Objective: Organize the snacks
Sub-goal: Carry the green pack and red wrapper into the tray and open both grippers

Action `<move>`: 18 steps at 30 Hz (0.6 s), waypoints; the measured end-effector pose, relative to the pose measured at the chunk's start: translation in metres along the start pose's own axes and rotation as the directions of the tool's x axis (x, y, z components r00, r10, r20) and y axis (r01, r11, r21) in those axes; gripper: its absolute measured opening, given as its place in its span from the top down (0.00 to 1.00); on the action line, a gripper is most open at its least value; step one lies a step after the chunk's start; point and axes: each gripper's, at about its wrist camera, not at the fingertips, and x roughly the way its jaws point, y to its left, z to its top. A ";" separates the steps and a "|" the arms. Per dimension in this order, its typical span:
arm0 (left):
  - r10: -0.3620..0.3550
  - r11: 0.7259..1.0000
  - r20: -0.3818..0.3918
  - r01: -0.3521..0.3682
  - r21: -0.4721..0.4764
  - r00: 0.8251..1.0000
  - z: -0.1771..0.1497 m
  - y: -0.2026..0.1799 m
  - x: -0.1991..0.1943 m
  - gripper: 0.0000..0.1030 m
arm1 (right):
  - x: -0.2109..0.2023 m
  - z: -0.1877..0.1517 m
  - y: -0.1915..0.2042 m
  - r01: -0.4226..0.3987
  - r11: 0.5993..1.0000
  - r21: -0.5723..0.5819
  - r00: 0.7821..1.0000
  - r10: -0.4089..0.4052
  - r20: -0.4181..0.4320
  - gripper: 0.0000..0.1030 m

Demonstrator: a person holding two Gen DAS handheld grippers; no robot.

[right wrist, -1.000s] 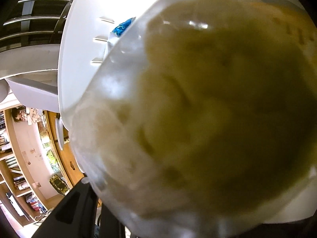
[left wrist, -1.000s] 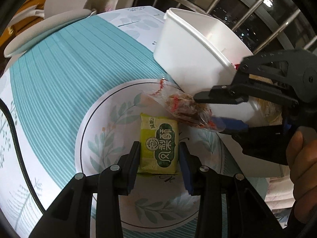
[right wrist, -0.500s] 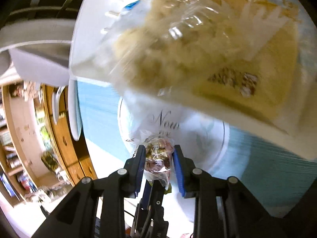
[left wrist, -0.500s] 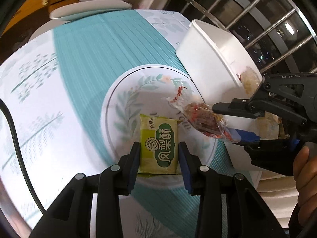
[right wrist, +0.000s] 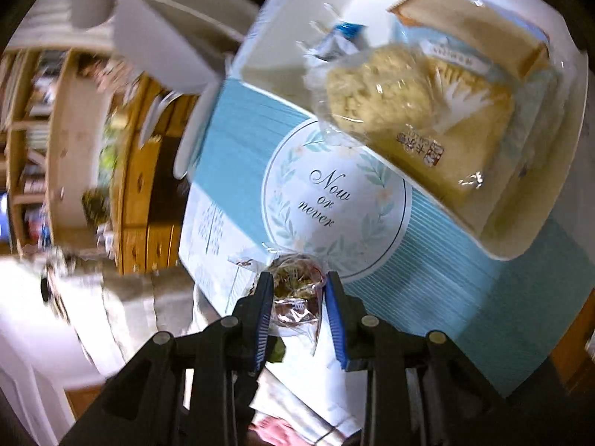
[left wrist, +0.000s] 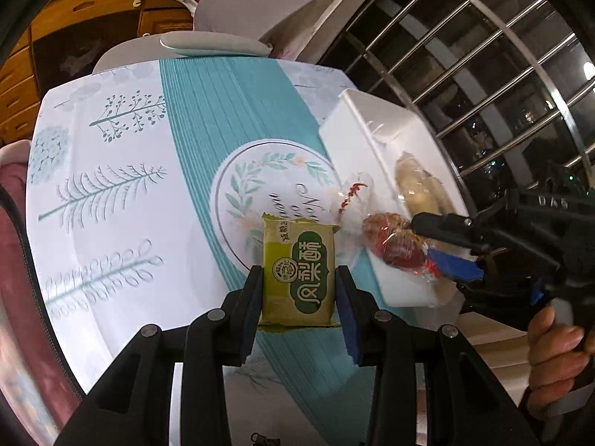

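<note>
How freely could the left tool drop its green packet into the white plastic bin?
Probably not freely: the right tool, shut on a clear-wrapped reddish snack, hangs between the green packet and the bin.

This is somebody's home, a lived-in room at night. The desk (left wrist: 122,200) wears a teal and white leaf-print cloth, wooden drawers (left wrist: 85,7) and cluttered bookshelves (right wrist: 29,141) line the wall, and a barred window (left wrist: 483,74) looks onto darkness.

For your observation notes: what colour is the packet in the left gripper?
Green packet with white characters, clearest in the left wrist view.
</note>
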 end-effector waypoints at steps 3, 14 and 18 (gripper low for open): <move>-0.001 1.000 0.016 0.001 0.006 1.000 -0.010 -0.013 -0.013 0.65 | -0.021 -0.001 -0.010 -0.012 0.998 -0.066 1.000 0.014 0.021 0.73; 0.047 0.999 0.070 -0.045 -0.020 0.996 -0.013 -0.078 -0.026 0.65 | -0.089 0.049 -0.041 0.006 0.968 -0.252 0.997 0.012 0.071 0.73; 0.057 0.993 0.086 -0.047 -0.112 0.995 -0.010 -0.099 -0.021 0.65 | -0.109 0.070 -0.049 0.043 0.940 -0.338 0.997 -0.016 0.082 0.73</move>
